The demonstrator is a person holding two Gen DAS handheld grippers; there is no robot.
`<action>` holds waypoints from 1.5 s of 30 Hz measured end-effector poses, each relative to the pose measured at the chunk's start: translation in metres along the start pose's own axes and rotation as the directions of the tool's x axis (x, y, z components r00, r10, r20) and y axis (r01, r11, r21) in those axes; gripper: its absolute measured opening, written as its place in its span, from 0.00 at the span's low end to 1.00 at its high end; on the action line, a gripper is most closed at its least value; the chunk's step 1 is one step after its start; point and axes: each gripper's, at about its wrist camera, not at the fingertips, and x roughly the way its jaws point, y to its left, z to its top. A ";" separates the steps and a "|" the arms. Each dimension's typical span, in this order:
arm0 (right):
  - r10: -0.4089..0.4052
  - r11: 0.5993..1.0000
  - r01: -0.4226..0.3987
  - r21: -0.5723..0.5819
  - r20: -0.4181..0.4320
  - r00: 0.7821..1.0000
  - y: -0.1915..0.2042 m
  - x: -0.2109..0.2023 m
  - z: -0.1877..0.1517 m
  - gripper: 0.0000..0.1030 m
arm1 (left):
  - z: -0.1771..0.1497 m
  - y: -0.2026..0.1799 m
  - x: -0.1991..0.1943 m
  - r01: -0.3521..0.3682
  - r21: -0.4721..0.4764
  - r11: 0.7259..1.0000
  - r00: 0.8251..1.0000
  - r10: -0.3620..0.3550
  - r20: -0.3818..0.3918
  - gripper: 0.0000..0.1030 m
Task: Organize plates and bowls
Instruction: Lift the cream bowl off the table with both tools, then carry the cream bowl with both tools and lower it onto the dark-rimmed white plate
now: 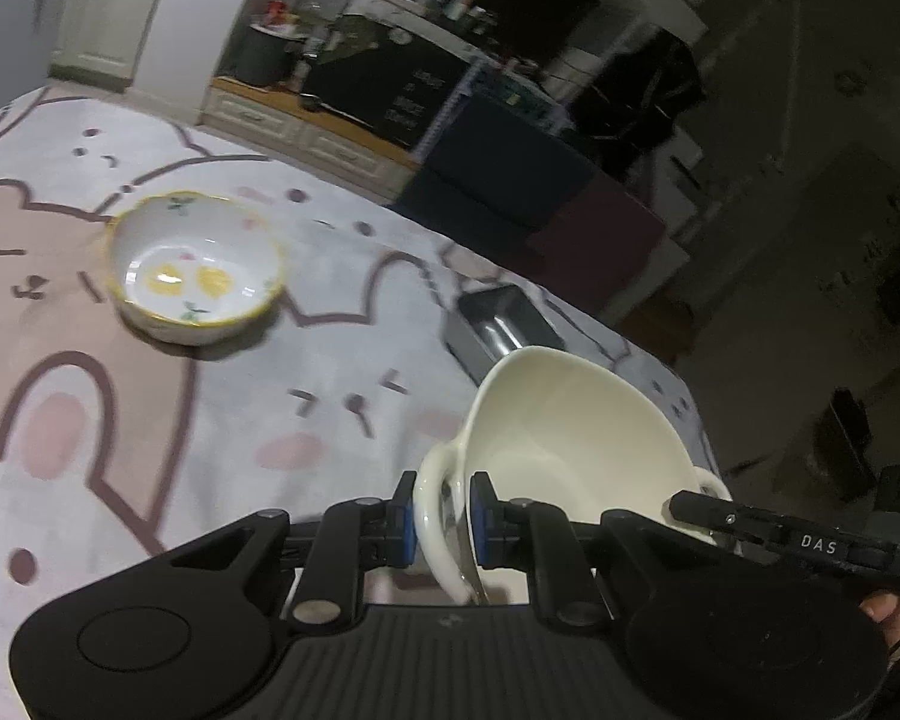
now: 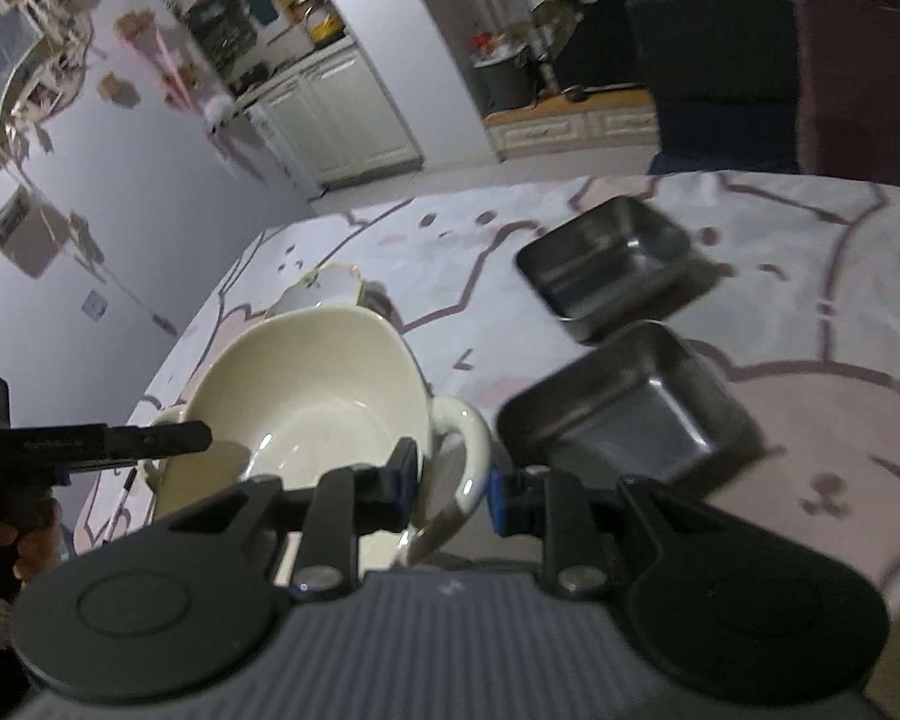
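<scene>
A cream two-handled bowl point(image 1: 570, 426) is held tilted above the table, one handle in each gripper. My left gripper point(image 1: 442, 519) is shut on its left handle point(image 1: 435, 516). My right gripper point(image 2: 450, 486) is shut on its right handle point(image 2: 459, 456); the bowl's inside point(image 2: 312, 384) faces that camera. The right gripper's fingers point(image 1: 726, 513) show in the left wrist view at the far handle. A small white bowl with a yellow rim and lemon print point(image 1: 195, 267) stands on the table to the far left; it shows behind the cream bowl in the right wrist view point(image 2: 321, 288).
Two square metal dishes point(image 2: 606, 267) point(image 2: 624, 408) sit on the cartoon-print tablecloth point(image 2: 810, 312) to the right of the cream bowl; one shows in the left wrist view point(image 1: 498, 324). The table's far edge drops off to dark furniture and white cabinets.
</scene>
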 end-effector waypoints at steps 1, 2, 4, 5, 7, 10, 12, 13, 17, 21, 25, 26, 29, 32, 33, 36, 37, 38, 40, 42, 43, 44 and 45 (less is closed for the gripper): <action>-0.009 1.000 0.008 0.005 0.012 1.000 -0.002 -0.008 -0.004 0.27 | -0.003 -0.006 0.001 0.006 0.009 1.000 1.000 -0.006 -0.004 0.17; -0.017 1.000 0.017 0.010 0.023 1.000 -0.004 -0.016 -0.009 0.27 | -0.006 -0.012 0.001 0.014 0.021 1.000 1.000 -0.013 -0.008 0.17; -0.038 0.999 0.037 0.020 0.046 0.998 -0.008 -0.033 -0.018 0.27 | -0.012 -0.022 0.002 0.025 0.036 0.999 1.000 -0.024 -0.016 0.17; -0.046 0.999 0.044 0.027 0.057 0.997 -0.010 -0.040 -0.023 0.27 | -0.016 -0.027 0.003 0.031 0.045 0.999 0.999 -0.030 -0.021 0.17; -0.058 0.997 0.055 0.045 0.076 0.995 -0.015 -0.051 -0.031 0.26 | -0.023 -0.036 0.005 0.040 0.059 0.997 0.999 -0.038 -0.035 0.17; -0.080 0.995 0.073 0.073 0.099 0.992 -0.023 -0.068 -0.046 0.26 | -0.035 -0.046 0.010 0.051 0.078 0.996 0.997 -0.047 -0.058 0.18; -0.091 0.992 0.082 0.093 0.107 0.990 -0.031 -0.077 -0.054 0.26 | -0.043 -0.050 0.014 0.061 0.085 0.994 0.996 -0.055 -0.076 0.18; -0.097 0.991 0.086 0.100 0.108 0.989 -0.033 -0.077 -0.059 0.25 | -0.045 -0.052 0.017 0.066 0.088 0.994 0.995 -0.058 -0.085 0.18; -0.120 0.986 0.106 0.130 0.101 0.988 -0.043 -0.085 -0.077 0.25 | -0.058 -0.056 0.028 0.073 0.104 0.992 0.990 -0.059 -0.127 0.19; -0.138 0.983 0.126 0.132 0.083 0.987 -0.047 -0.090 -0.088 0.25 | -0.068 -0.054 0.041 0.067 0.114 0.991 0.984 -0.047 -0.172 0.21; -0.147 0.982 0.138 0.125 0.063 0.987 -0.049 -0.088 -0.095 0.24 | -0.075 -0.047 0.051 0.067 0.113 0.991 0.979 -0.044 -0.200 0.22; -0.150 0.982 0.142 0.123 0.057 0.987 -0.049 -0.087 -0.096 0.24 | -0.076 -0.046 0.053 0.063 0.116 0.991 0.978 -0.038 -0.205 0.23; -0.152 0.983 0.147 0.106 0.039 0.988 -0.048 -0.083 -0.097 0.24 | -0.078 -0.039 0.061 0.055 0.106 0.993 0.975 -0.031 -0.219 0.23; -0.158 0.984 0.155 0.090 0.022 0.987 -0.046 -0.080 -0.099 0.23 | -0.079 -0.037 0.066 0.049 0.107 0.993 0.972 -0.023 -0.233 0.25; -0.158 0.984 0.156 0.088 0.017 0.987 -0.046 -0.080 -0.098 0.23 | -0.080 -0.037 0.067 0.046 0.110 0.993 0.971 -0.019 -0.237 0.25; -0.163 0.984 0.163 0.078 0.002 0.987 -0.045 -0.079 -0.098 0.23 | -0.083 -0.034 0.074 0.037 0.113 0.993 0.966 -0.007 -0.257 0.26; -0.166 0.983 0.166 0.076 -0.004 0.986 -0.045 -0.077 -0.098 0.23 | -0.084 -0.034 0.076 0.035 0.114 0.993 0.965 -0.003 -0.263 0.27; -0.169 0.983 0.170 0.075 -0.012 0.986 -0.046 -0.075 -0.098 0.23 | -0.085 -0.033 0.078 0.032 0.117 0.993 0.963 0.001 -0.270 0.27; -0.175 0.982 0.176 0.071 -0.027 0.984 -0.047 -0.073 -0.099 0.23 | -0.087 -0.033 0.082 0.026 0.121 0.992 0.960 0.009 -0.281 0.28; -0.179 0.981 0.182 0.067 -0.039 0.983 -0.048 -0.069 -0.099 0.24 | -0.088 -0.032 0.085 0.023 0.124 0.992 0.957 0.014 -0.289 0.28; -0.182 0.981 0.184 0.064 -0.045 0.982 -0.049 -0.068 -0.098 0.24 | -0.089 -0.032 0.086 0.022 0.126 0.992 0.956 0.016 -0.292 0.28; -0.184 0.980 0.187 0.063 -0.049 0.982 -0.049 -0.067 -0.098 0.24 | -0.089 -0.032 0.087 0.020 0.128 0.992 0.956 0.018 -0.294 0.29; -0.185 0.980 0.188 0.062 -0.052 0.981 -0.049 -0.067 -0.098 0.24 | -0.090 -0.032 0.088 0.019 0.129 0.991 0.955 0.020 -0.295 0.29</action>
